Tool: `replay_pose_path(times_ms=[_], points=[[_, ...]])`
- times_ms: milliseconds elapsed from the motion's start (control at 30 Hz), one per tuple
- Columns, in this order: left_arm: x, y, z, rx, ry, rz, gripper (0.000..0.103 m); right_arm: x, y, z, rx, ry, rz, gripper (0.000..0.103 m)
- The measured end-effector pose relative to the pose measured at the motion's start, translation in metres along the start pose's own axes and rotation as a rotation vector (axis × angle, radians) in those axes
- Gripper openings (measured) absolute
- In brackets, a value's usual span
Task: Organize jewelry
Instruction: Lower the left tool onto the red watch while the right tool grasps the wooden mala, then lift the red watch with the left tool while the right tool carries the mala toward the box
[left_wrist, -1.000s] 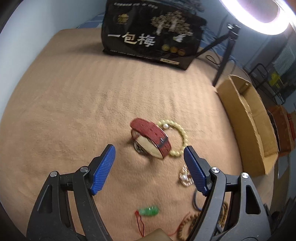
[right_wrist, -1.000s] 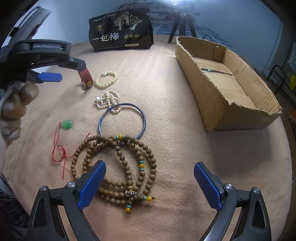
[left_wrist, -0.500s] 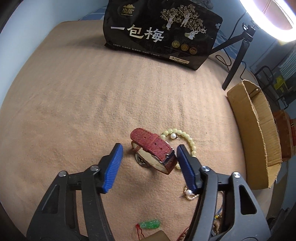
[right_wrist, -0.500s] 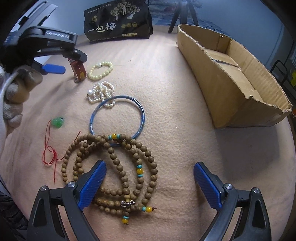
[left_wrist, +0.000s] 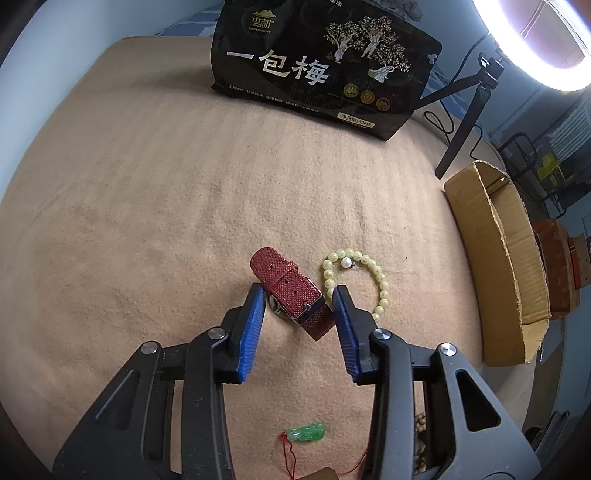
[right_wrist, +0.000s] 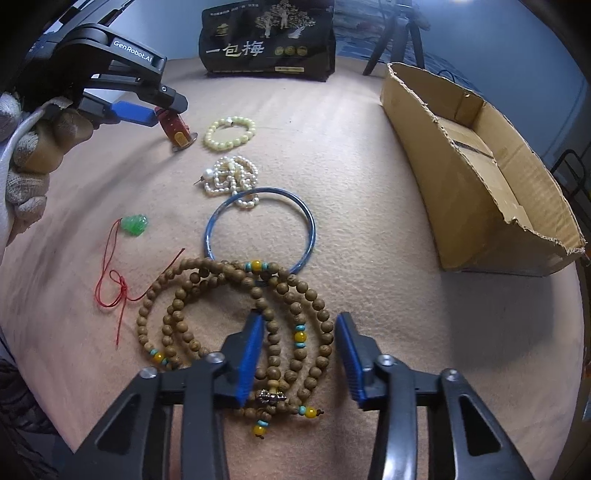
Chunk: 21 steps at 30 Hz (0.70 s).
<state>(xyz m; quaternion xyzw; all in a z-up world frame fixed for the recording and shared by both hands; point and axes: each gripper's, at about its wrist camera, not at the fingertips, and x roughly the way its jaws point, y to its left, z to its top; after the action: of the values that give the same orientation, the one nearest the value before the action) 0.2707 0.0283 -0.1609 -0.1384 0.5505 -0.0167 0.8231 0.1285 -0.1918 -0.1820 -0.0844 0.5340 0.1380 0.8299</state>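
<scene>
A red-strapped watch (left_wrist: 290, 291) stands on the tan cloth between the jaws of my left gripper (left_wrist: 298, 303); the jaws flank it closely, partly closed, with small gaps on each side. It also shows in the right wrist view (right_wrist: 176, 127), under the left gripper (right_wrist: 147, 110). My right gripper (right_wrist: 299, 341) is partly closed, low over a coiled wooden bead mala (right_wrist: 236, 314), its jaws either side of several strands. A yellow bead bracelet (left_wrist: 354, 280), pearl strand (right_wrist: 231, 177), blue bangle (right_wrist: 258, 230) and green pendant on red cord (right_wrist: 135, 225) lie nearby.
An open cardboard box (right_wrist: 476, 166) lies on the right side of the cloth (left_wrist: 147, 206). A black printed bag (left_wrist: 321, 62) stands at the back. A tripod (left_wrist: 465, 122) and a ring light stand behind the far right edge.
Both grippers narrowed. The left one moved forward and its jaws closed in around the watch. The right one moved forward over the wooden mala and its jaws closed in from wide open.
</scene>
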Motion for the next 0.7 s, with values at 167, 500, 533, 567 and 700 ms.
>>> replay_pose_path(times_ms=[167, 500, 533, 567, 700], points=[[-0.001, 0.007, -0.002, -0.005, 0.010, 0.010, 0.039, 0.000, -0.001, 0.002, -0.002, 0.005, 0.003, 0.024], [-0.008, 0.029, -0.006, -0.032, -0.008, 0.033, 0.019, -0.011, -0.002, -0.001, 0.002, -0.008, 0.022, 0.010], [-0.010, 0.031, -0.007, -0.035, -0.012, 0.035, 0.019, -0.014, -0.002, 0.000, 0.001, -0.014, 0.026, 0.010], [-0.011, 0.032, -0.007, -0.038, -0.016, 0.035, 0.019, -0.015, -0.001, 0.000, 0.000, -0.020, 0.025, 0.010], [-0.024, 0.030, -0.006, -0.021, -0.060, 0.058, 0.019, -0.028, 0.000, 0.005, 0.000, -0.062, 0.035, 0.010]])
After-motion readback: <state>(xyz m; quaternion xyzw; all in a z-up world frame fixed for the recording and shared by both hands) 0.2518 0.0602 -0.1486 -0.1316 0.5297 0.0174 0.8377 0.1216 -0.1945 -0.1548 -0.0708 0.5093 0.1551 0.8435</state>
